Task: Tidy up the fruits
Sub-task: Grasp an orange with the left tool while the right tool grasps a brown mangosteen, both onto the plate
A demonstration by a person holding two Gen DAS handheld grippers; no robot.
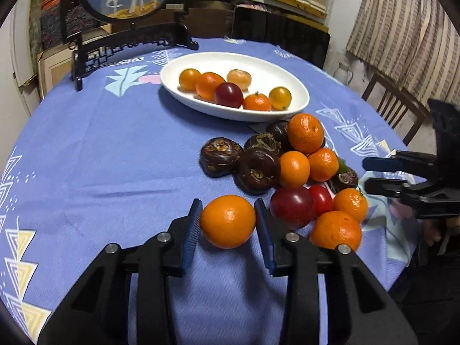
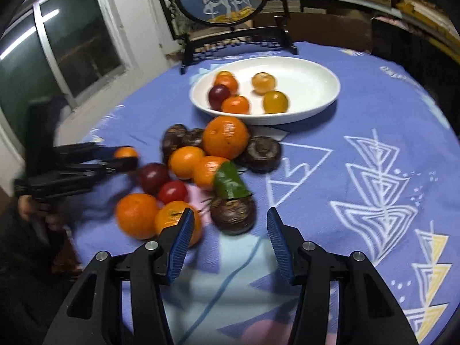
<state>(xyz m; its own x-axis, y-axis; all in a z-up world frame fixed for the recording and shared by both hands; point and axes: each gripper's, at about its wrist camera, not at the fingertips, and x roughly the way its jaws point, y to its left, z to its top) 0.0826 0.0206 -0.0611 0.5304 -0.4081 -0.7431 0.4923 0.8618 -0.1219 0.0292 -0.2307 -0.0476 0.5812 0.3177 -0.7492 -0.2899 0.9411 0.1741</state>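
My left gripper [image 1: 227, 204] is shut on a small orange [image 1: 227, 221], its blue pads pressed against both sides just above the blue tablecloth; in the right wrist view the same gripper [image 2: 126, 156] shows at the left with the orange [image 2: 125, 152]. Beside it lies a pile of oranges, red tomatoes and dark brown water chestnuts [image 1: 287, 166]. My right gripper [image 2: 230, 212] stands open with a dark chestnut [image 2: 233, 215] right at its fingertips, the pads apart from it. A white oval dish [image 1: 296, 106] farther back holds several small fruits.
A green leaf [image 2: 230, 182] lies on the pile. A round picture on a black stand [image 1: 129, 46] rises at the table's far edge behind the dish [image 2: 316, 109]. A wooden chair [image 1: 394, 106] is beyond the right edge. Bare tablecloth [image 1: 100, 158] lies left of the pile.
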